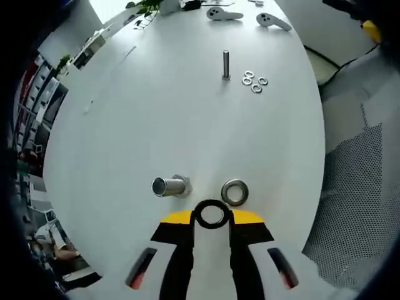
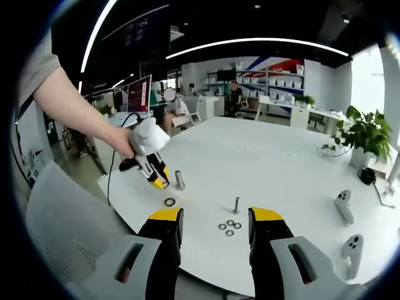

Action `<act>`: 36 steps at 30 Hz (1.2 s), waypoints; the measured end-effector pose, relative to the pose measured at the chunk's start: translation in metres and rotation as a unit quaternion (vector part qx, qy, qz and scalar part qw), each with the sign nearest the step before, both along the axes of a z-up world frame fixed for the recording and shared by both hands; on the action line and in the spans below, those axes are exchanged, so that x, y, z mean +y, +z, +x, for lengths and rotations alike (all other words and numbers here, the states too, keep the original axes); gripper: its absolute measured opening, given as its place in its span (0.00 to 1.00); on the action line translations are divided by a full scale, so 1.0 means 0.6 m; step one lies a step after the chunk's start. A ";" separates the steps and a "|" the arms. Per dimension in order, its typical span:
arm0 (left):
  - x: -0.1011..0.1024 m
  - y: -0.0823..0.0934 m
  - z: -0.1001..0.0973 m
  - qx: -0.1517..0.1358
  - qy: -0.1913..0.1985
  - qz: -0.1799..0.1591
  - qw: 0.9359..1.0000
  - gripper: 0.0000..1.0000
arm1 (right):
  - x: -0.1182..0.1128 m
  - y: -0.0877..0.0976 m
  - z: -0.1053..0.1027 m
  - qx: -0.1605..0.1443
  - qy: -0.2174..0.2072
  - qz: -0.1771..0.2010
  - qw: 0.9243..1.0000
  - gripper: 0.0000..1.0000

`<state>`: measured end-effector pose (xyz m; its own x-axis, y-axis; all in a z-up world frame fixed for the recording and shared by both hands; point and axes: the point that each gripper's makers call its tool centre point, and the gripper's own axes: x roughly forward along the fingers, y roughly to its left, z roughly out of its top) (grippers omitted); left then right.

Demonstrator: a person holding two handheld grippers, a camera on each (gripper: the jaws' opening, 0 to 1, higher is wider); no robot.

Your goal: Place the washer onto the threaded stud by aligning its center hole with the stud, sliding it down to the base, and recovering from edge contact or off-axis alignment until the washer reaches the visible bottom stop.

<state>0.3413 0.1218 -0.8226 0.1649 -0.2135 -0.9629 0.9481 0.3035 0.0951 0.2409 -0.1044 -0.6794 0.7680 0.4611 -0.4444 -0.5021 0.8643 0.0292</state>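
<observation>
On the white table (image 1: pixel 125 125) we've got a washer pinched right at the tips of our left tongs (image 1: pixel 212 215), jaws drawn in tight on its rim so the ring (image 1: pixel 212 214) sits flat and open-side-up between the yellow pads. Just beside it on the table lies a second washer (image 1: pixel 235 192), loose, and a short metal stud (image 1: pixel 169 185) with a wider base stands a little to the side of the tips. Farther off there's a taller thin stud (image 1: pixel 225 65) with a small cluster of spare washers (image 1: pixel 254 81) next to it.

From the right gripper view we can see the left tongs (image 2: pixel 156 178) held in a hand (image 2: pixel 125 145), hovering near the short stud (image 2: pixel 179 180), with the loose washer (image 2: pixel 170 202) on the table close by. Our right tongs (image 2: pixel 214 228) hang well back, jaws apart and holding nothing.

Handling-wise, our guess: it's small, stiff steel, light and pretty slick, so it'll want to pivot or pop out if it catches the thread. Gripping by the outer edge like this keeps the hole clear, which is what we need.
</observation>
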 end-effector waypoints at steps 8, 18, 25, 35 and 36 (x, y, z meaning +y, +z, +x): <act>-0.003 0.028 0.021 -0.019 -0.003 -0.006 1.000 0.18 | 0.000 -0.001 -0.001 0.001 0.001 -0.001 1.000 0.44; -0.014 0.043 0.056 -0.031 -0.004 -0.009 0.999 0.18 | -0.001 0.000 0.000 0.000 -0.001 -0.002 1.000 0.44; -0.018 0.037 0.071 -0.031 -0.012 0.000 0.999 0.18 | -0.004 0.000 0.000 -0.001 -0.004 -0.003 1.000 0.44; -0.022 0.034 0.072 -0.025 -0.018 0.008 0.999 0.18 | -0.005 -0.001 0.001 0.001 -0.006 -0.004 1.000 0.44; -0.025 0.033 0.070 -0.021 -0.017 0.006 1.000 0.18 | -0.005 -0.001 0.001 0.001 -0.006 -0.004 1.000 0.44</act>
